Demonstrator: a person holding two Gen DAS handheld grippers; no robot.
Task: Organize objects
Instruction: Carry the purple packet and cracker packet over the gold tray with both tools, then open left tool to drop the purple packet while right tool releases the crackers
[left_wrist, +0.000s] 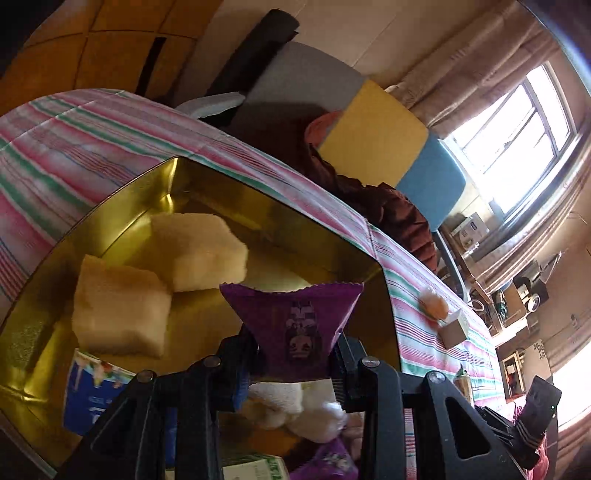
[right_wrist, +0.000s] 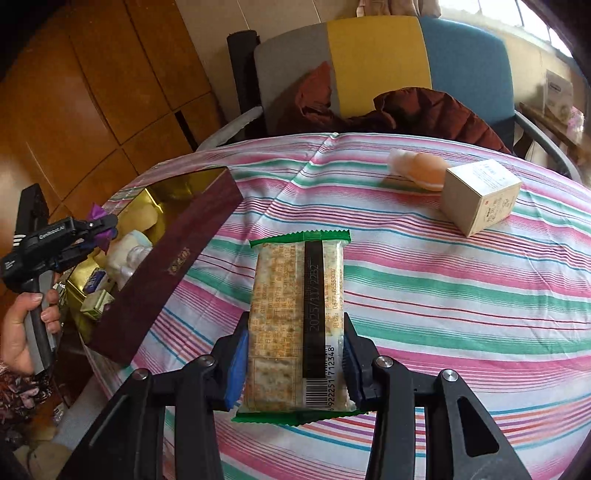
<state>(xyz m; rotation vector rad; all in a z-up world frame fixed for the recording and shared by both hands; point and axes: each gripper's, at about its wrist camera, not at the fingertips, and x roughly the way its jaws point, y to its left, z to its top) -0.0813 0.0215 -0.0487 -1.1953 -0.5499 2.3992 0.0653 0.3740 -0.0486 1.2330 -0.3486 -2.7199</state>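
Your right gripper pinched the light, crushable cracker pack mid-length above the table's near edge; left gripper clamped the crinkly purple packet over the box.

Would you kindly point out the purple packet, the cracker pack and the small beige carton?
purple packet (left_wrist: 295, 325): left wrist view, printed middle above the jaws.
cracker pack (right_wrist: 291, 314): right wrist view, centre of its clear wrapper.
small beige carton (right_wrist: 480, 195): right wrist view, its near corner.

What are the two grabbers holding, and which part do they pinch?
The left hand-held gripper pinches a purple snack packet by its lower end. The right hand-held gripper squeezes a green-edged cracker pack across its long sides, near the barcode end.
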